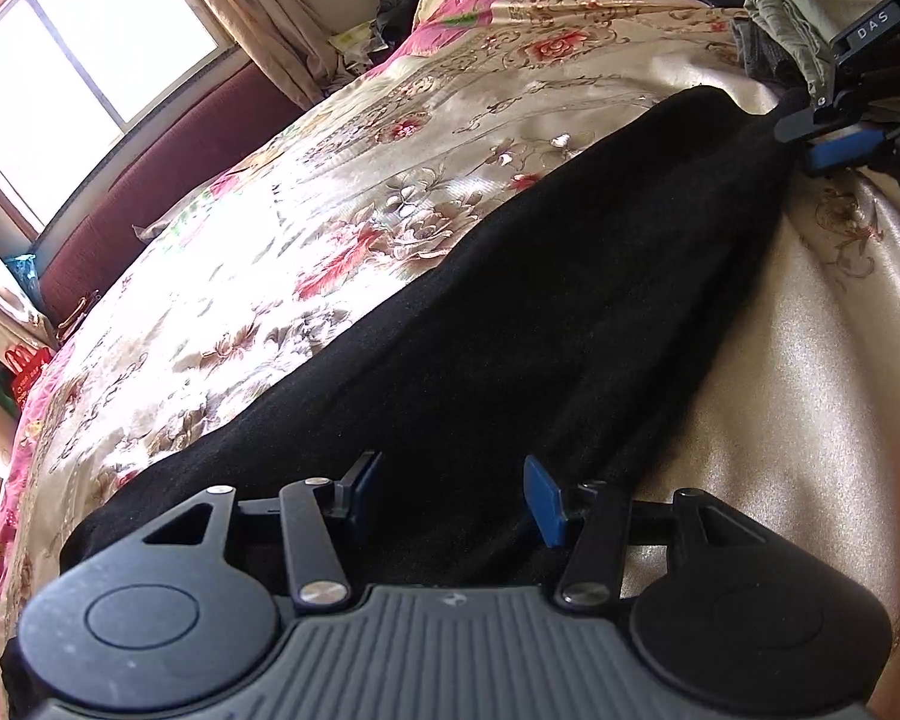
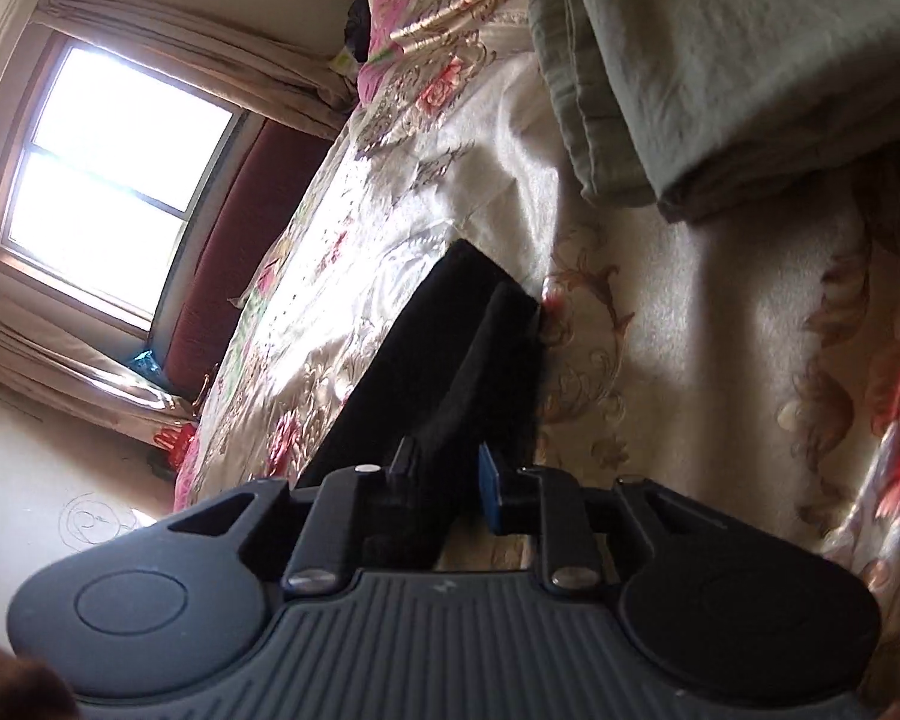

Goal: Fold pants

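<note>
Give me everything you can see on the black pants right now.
The black pants are a dark, matte, knit-looking garment lying stretched in a long band across the floral satin bedspread. One end narrows to a bunched tip between the right gripper pads; whether they press it is unclear. The wider near end lies under the left gripper, whose jaws stand apart over the cloth.

Daylight pours from the window (image 1: 84,54) up-left of the tongs, glaring on the bedspread (image 1: 258,252); fisheye edges bend, right view blurs.

"DAS" on the right tool (image 1: 810,138)
</note>
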`<action>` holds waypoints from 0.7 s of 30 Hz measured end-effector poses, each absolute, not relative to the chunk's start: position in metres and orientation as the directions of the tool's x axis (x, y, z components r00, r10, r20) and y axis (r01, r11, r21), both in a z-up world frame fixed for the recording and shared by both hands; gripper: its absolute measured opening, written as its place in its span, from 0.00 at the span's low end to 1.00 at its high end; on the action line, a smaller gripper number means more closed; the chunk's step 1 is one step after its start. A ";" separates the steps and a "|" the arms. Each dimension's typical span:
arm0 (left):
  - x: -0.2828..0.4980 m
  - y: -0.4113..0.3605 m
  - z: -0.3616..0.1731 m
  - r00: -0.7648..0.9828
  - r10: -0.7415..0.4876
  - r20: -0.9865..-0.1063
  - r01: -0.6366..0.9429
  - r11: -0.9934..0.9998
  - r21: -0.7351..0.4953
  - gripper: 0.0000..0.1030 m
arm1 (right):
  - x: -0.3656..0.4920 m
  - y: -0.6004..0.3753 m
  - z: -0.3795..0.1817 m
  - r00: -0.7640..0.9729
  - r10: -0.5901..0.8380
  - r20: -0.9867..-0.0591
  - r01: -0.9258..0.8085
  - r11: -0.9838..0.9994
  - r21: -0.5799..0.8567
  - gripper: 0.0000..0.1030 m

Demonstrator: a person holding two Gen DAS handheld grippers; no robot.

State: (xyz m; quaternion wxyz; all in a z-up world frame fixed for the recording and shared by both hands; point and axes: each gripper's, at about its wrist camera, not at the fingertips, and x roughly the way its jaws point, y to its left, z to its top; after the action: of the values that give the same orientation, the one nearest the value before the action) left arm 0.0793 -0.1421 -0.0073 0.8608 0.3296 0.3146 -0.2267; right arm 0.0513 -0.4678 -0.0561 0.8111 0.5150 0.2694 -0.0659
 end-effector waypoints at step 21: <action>0.075 -0.177 -0.015 0.680 -0.269 -0.682 0.665 0.617 0.420 0.64 | 0.092 -0.459 -0.078 0.877 0.100 -0.469 0.407 0.361 0.839 0.09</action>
State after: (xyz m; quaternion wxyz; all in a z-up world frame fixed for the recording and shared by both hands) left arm 0.0750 -0.1775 -0.0152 0.8508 0.3409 0.2909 -0.2744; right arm 0.0923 -0.4590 -0.0775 0.7927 0.5570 0.2279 -0.0968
